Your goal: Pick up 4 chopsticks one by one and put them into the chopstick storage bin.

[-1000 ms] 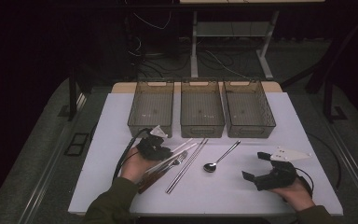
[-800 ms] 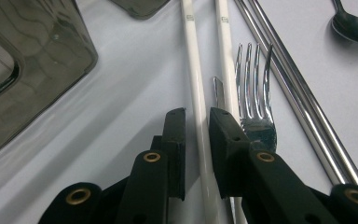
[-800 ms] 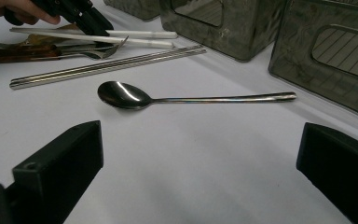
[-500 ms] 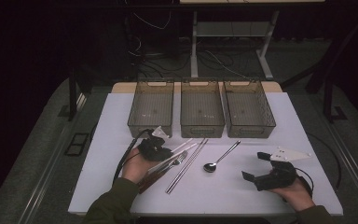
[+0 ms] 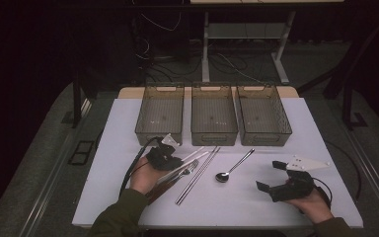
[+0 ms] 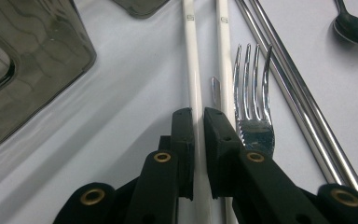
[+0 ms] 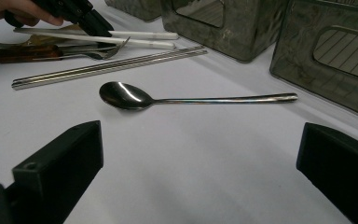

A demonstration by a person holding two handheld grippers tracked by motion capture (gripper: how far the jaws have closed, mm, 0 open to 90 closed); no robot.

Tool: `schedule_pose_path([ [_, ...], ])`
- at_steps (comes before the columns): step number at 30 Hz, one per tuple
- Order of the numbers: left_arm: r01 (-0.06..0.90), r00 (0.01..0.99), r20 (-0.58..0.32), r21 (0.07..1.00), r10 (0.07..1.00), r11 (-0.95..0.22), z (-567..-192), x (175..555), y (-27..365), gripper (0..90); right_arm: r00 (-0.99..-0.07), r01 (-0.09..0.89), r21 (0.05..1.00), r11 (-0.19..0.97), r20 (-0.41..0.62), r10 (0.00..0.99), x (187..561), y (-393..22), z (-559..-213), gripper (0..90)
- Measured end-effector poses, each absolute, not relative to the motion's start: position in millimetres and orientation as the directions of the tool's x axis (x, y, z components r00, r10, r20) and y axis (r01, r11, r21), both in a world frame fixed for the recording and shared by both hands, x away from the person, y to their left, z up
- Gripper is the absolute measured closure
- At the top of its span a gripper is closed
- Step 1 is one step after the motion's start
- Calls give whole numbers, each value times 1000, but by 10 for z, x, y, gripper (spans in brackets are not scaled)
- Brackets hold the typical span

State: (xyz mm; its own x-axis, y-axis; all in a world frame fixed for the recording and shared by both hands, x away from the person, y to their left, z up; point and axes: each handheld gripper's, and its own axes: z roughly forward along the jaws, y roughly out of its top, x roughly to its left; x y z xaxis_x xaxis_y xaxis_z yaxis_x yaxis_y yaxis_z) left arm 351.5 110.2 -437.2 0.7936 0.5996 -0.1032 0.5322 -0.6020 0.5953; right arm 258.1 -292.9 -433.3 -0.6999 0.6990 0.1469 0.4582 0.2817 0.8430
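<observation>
3 grey bins [image 5: 213,118] are sitting in a row at the far side of the white tabletop [image 5: 128,148], and they are looking empty, so I am guessing each one is waiting for its own kind of cutlery. The cutlery is lying loose in front of them, close to the person, so it is easy to reach. On the left, 2 white chopsticks [image 6: 192,60] are lying side by side, with a fork [image 6: 254,93] just beside them and 2 metal chopsticks [image 6: 289,84] a little farther over. A spoon [image 7: 135,97] is lying alone in the middle.

The left tongs [image 6: 199,126] have just been closing, and now they are squeezing 1 of the white chopsticks, the one farther from the fork, low down on the tabletop. I think the person is getting ready to lift it.

The right tongs [image 7: 200,154] are standing wide open with nothing between them. They are hanging just above the tabletop and pointing at the spoon, which is lying well apart from them.
</observation>
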Motion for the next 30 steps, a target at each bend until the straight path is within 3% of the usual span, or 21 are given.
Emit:
schedule_pose_path([
  [30, 516, 797, -117, 641, 593, -568, -4175, 3478, 1294, 841, -703, 467, 839, 279, 161, 692, 2594, -2914, -4348, 7],
])
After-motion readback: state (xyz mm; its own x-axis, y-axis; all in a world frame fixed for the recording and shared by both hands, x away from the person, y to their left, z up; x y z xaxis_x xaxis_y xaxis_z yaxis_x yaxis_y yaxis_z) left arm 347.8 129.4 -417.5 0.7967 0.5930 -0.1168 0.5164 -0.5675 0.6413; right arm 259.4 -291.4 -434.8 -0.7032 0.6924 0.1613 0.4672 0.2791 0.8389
